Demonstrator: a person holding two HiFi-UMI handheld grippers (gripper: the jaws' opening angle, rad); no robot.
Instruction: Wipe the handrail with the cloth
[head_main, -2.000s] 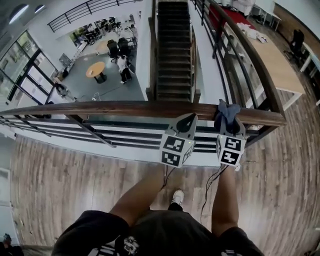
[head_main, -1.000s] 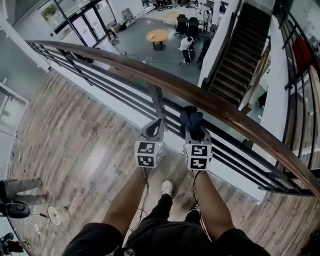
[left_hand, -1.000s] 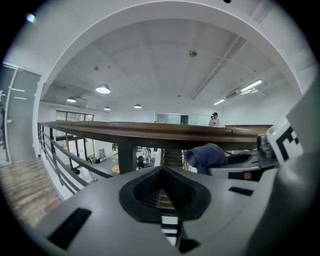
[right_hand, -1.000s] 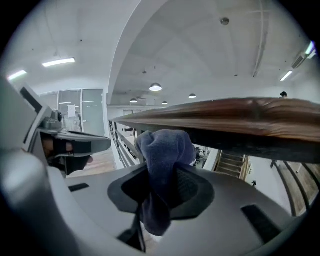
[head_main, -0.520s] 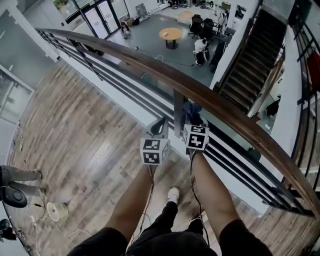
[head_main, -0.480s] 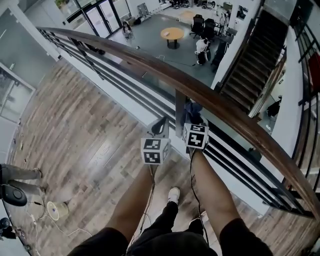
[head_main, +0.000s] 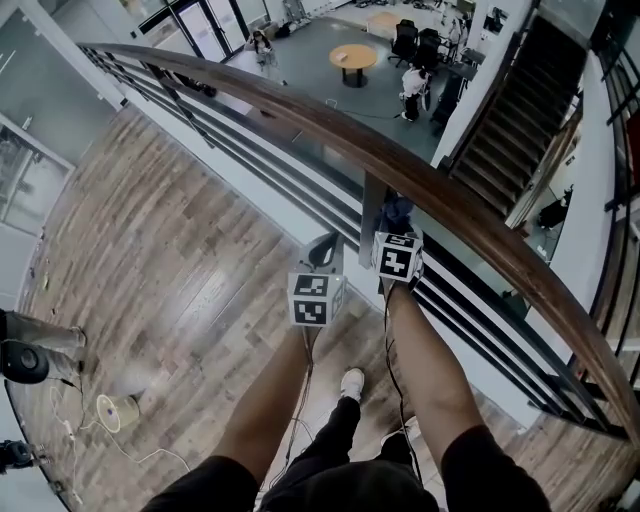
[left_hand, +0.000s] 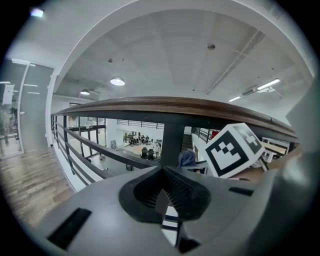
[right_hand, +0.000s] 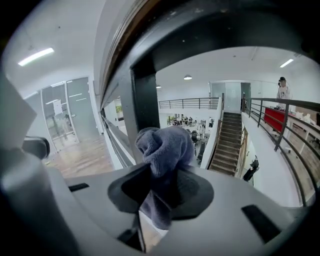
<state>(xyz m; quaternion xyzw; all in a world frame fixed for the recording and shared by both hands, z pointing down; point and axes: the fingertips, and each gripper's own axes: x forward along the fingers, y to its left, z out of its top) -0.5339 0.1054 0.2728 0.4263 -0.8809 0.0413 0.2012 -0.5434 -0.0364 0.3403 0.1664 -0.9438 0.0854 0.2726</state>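
Observation:
The brown wooden handrail (head_main: 300, 112) curves from upper left to lower right. A blue-grey cloth (head_main: 395, 212) is bunched in my right gripper (head_main: 397, 228), whose jaws are shut on it. The cloth (right_hand: 165, 150) sits below the handrail (right_hand: 131, 45), right beside a dark post (right_hand: 145, 100). My left gripper (head_main: 324, 243) hangs just left of the right one, short of the railing, with its jaws shut and nothing between them. From the left gripper (left_hand: 162, 200), the handrail (left_hand: 175, 106) runs overhead and the cloth (left_hand: 187, 158) shows beside the post (left_hand: 170, 142).
Black horizontal bars (head_main: 250, 165) run under the rail. Beyond them is a drop to a lower hall with a round table (head_main: 352, 57) and a staircase (head_main: 520, 100). I stand on a wood floor (head_main: 150, 270). A cable spool (head_main: 112, 410) lies at the left.
Both grippers have travelled left along the railing, away from the corner by the stairs. The cloth has come off the rail's top and now sits lower, beside a post.

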